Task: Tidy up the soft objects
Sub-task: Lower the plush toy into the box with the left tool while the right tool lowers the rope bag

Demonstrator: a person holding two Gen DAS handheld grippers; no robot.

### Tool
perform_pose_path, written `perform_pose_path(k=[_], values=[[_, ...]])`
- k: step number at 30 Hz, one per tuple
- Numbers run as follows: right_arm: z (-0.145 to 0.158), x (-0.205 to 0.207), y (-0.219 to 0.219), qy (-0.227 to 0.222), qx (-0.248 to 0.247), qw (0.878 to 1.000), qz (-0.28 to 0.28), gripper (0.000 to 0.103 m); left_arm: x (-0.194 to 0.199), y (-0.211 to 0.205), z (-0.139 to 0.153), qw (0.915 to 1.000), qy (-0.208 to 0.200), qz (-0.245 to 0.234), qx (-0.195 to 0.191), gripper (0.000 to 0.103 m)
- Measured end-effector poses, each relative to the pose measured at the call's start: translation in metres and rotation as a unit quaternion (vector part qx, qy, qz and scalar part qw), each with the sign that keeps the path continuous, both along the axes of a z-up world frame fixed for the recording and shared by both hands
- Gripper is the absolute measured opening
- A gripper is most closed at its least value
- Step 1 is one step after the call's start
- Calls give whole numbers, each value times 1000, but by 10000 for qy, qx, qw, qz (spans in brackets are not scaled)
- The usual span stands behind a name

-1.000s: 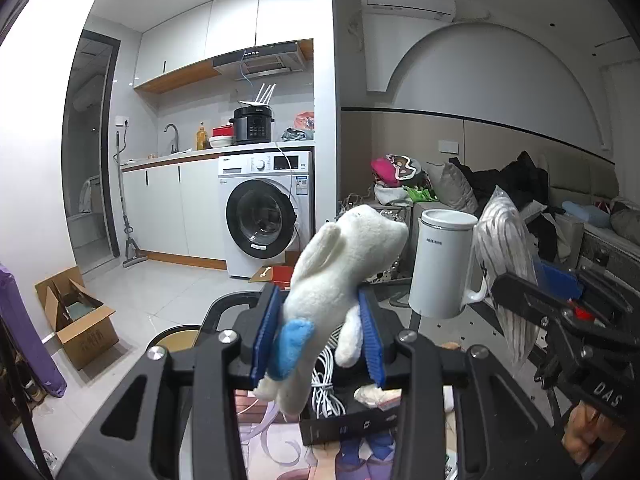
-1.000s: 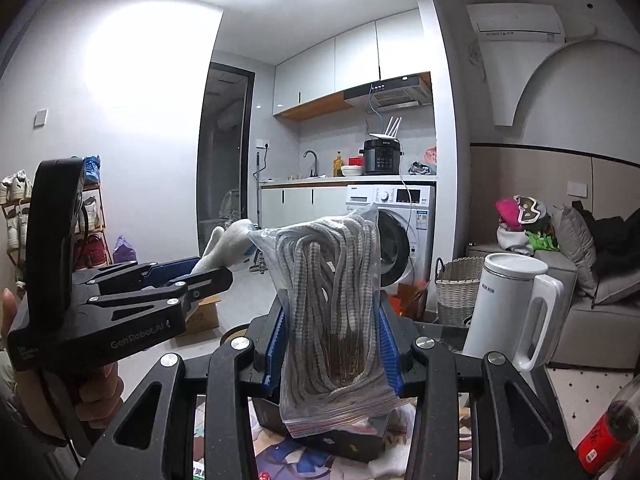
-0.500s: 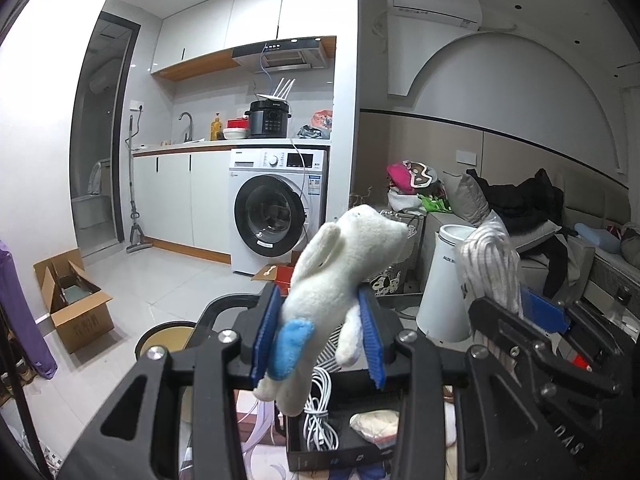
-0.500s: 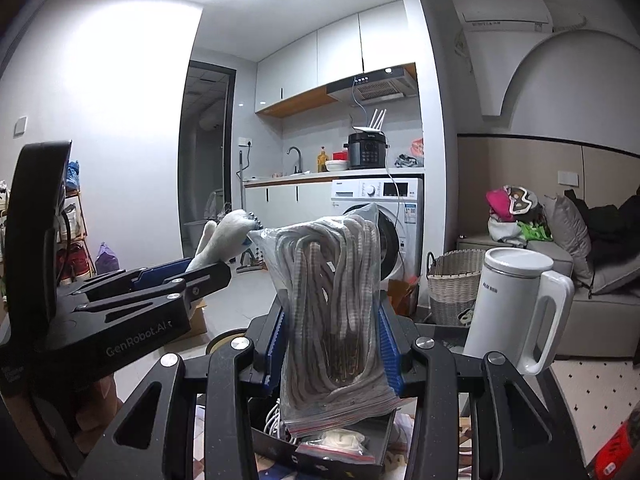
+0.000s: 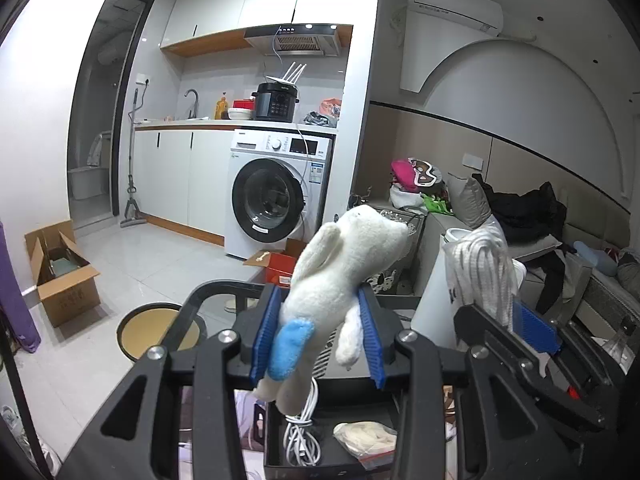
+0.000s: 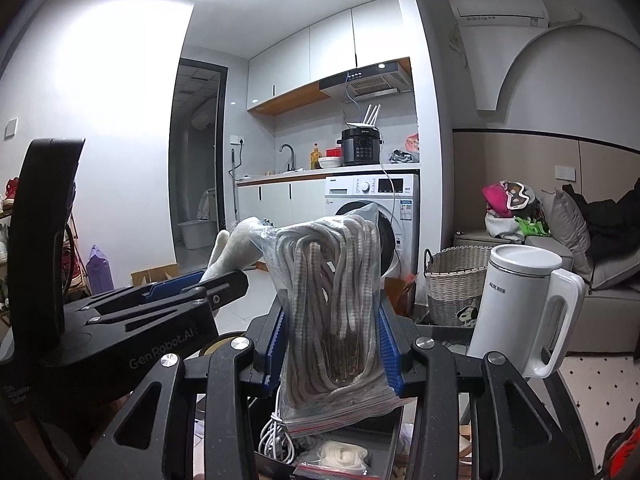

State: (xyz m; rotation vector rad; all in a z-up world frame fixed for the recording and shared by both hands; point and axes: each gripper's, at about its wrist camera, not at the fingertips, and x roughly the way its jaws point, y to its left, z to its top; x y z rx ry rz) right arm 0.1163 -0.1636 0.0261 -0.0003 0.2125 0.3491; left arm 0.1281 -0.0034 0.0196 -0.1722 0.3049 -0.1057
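Over a black tray [image 5: 344, 462], left tool [image 5: 318, 336] clamps plush rabbit [image 5: 340, 276]; right tool [image 6: 332, 340] clamps rope bag [image 6: 332, 312].

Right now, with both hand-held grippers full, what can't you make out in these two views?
- Black open storage box: left wrist view, front cut off by the bottom edge, partly behind the white plush rabbit.
- Same box: right wrist view, mostly hidden by the clear zip bag of white rope.
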Motion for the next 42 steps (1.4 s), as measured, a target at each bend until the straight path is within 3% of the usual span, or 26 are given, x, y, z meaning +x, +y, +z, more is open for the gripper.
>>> perform_pose_path(k=[6,10,16,21,30,39,42], values=[[-3,5,1,92,-29,10000,-4,40,1,-2,-1,9999,64,12,82,37],[-7,14,0,321,-40,9995,5,40,9,-2,-7,9994,330,42,114,38],[-26,39,3,1068,-279,9939,-43,40,39,-6,-31,9922,1242,-54,117,38],[-58,73,3,2247,-355,9738,83,40,57,-16,-50,9822,1864,-178,127,38],[-99,97,-4,3163,-268,9482,90,40,74,-36,-80,9642,2614,-297,333,38],[-115,101,2,3320,-615,9413,66,41,85,-34,-99,9498,3098,-265,360,39],[-116,101,5,3382,-676,9386,83,46,83,-32,-100,9510,3070,-218,285,44]])
